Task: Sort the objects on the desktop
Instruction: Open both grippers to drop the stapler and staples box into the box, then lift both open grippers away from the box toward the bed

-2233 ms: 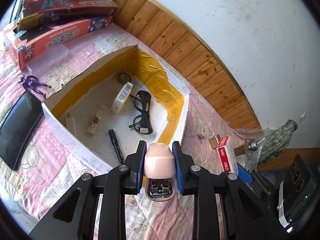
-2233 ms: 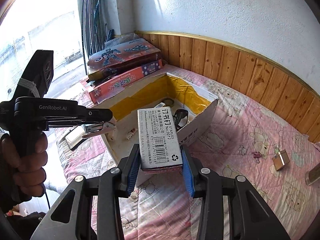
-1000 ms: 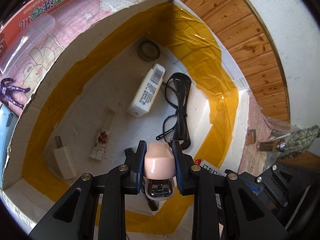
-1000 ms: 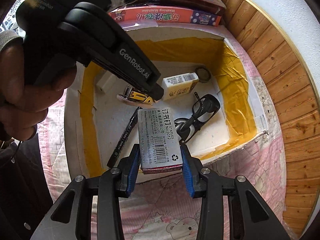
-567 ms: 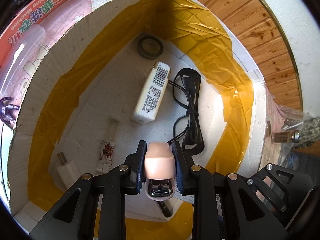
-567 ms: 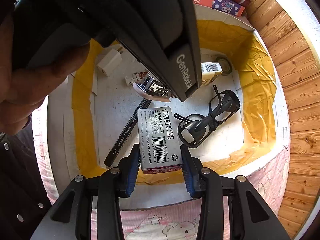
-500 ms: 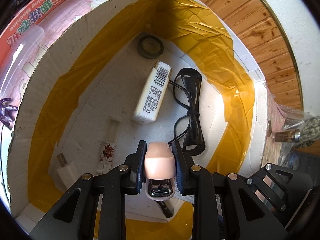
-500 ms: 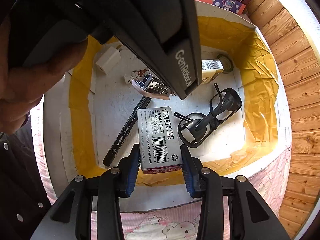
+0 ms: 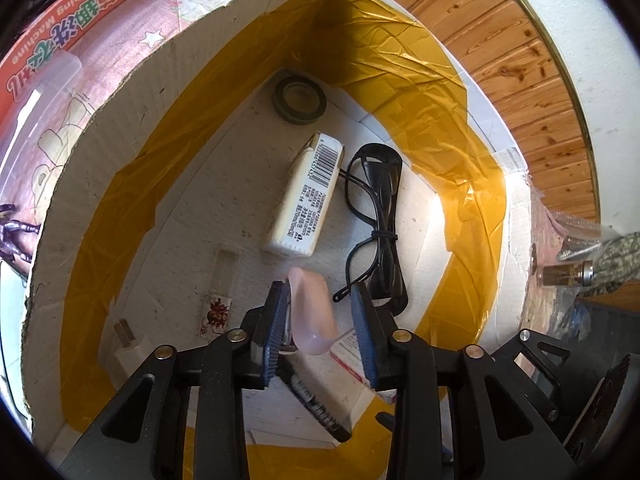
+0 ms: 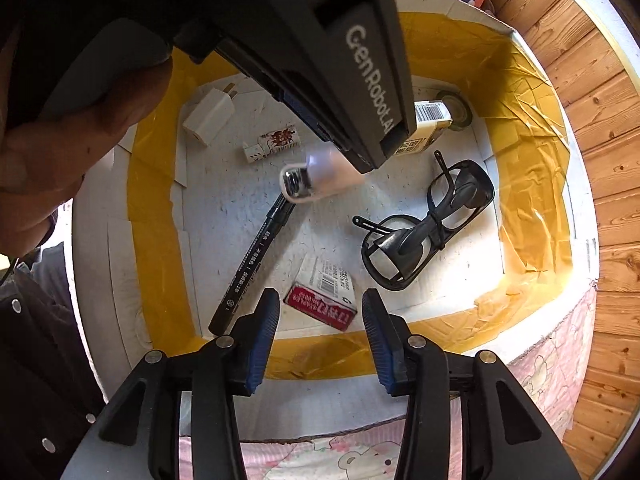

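Both grippers hang over an open cardboard box (image 9: 92, 184) lined with yellow tape, also in the right wrist view (image 10: 532, 208). My left gripper (image 9: 318, 322) is open; the pink stapler (image 9: 310, 312) sits loose and tilted between its jaws, blurred, and shows dropping in the right wrist view (image 10: 316, 178). My right gripper (image 10: 318, 334) is open and empty. The staple box (image 10: 322, 294) lies on the box floor just beyond its fingertips, beside a black marker (image 10: 252, 260) and black glasses (image 10: 428, 228).
In the box also lie a white carton with a barcode (image 9: 308, 200), a tape roll (image 9: 298, 98), a white charger plug (image 10: 208, 114) and a small printed tube (image 10: 272, 144). Pink bedding (image 9: 132, 40), an orange toy box (image 9: 44, 36) and wood panelling (image 9: 520, 76) surround it.
Both grippers opened. The staple box fell from the right gripper to the box floor. The pink stapler came loose from the left gripper's jaws and tilts downward.
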A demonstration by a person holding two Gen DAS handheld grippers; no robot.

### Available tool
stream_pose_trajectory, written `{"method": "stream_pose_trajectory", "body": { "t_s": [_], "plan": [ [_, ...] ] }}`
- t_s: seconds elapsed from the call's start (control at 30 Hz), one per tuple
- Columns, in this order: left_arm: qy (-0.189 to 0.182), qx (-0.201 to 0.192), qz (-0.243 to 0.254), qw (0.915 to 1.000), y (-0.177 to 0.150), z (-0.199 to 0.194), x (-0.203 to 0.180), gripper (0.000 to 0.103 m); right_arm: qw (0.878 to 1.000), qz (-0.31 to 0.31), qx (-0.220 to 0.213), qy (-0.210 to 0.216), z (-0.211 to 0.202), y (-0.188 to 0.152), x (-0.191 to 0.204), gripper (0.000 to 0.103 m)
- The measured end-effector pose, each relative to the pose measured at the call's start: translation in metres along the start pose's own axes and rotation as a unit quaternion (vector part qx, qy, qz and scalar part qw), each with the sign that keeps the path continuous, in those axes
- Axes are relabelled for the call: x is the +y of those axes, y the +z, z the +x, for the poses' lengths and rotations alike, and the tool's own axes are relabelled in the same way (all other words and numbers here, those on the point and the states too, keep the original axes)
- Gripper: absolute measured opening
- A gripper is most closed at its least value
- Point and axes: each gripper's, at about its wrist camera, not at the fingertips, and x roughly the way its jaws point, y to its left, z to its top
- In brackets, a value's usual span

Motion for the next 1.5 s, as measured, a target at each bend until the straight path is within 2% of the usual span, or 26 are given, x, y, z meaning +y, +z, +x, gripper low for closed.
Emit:
{"method": "stream_pose_trajectory", "body": {
  "t_s": [0.2,0.43,0.6,0.8,0.9,1.07,1.33,1.5],
  "plan": [
    [0.003,-0.018,0.018,0.9997,-0.008,-0.02,-0.007,0.038,1.0,0.015,-0.014,-0.002,-0.019,-0.008,-0.001,0.05],
    [0.006,-0.027,0.045,0.9986,-0.03,-0.037,-0.02,0.038,0.997,0.059,-0.057,0.012,-0.053,-0.028,-0.01,0.05],
    [0.022,-0.053,0.077,0.9954,-0.052,-0.055,-0.034,0.038,0.99,0.093,-0.097,0.03,-0.077,-0.046,-0.008,0.05],
    [0.052,-0.096,0.112,0.9876,-0.079,-0.08,-0.048,0.038,0.979,0.136,-0.153,0.021,-0.094,-0.074,-0.003,0.05],
    [0.067,-0.138,0.147,0.9772,-0.1,-0.098,-0.063,0.038,0.966,0.167,-0.196,0.004,-0.104,-0.092,0.002,0.051],
    [0.045,-0.193,0.194,0.9609,-0.133,-0.119,-0.092,0.04,0.931,0.236,-0.277,0.008,-0.109,-0.129,0.013,0.055],
    [0.009,-0.205,0.226,0.9523,-0.171,-0.117,-0.129,0.041,0.883,0.3,-0.36,-0.007,-0.111,-0.192,0.031,0.055],
    [-0.007,-0.186,0.244,0.9516,-0.188,-0.097,-0.155,0.043,0.85,0.353,-0.392,-0.012,-0.107,-0.24,0.027,0.059]
  ]
}}
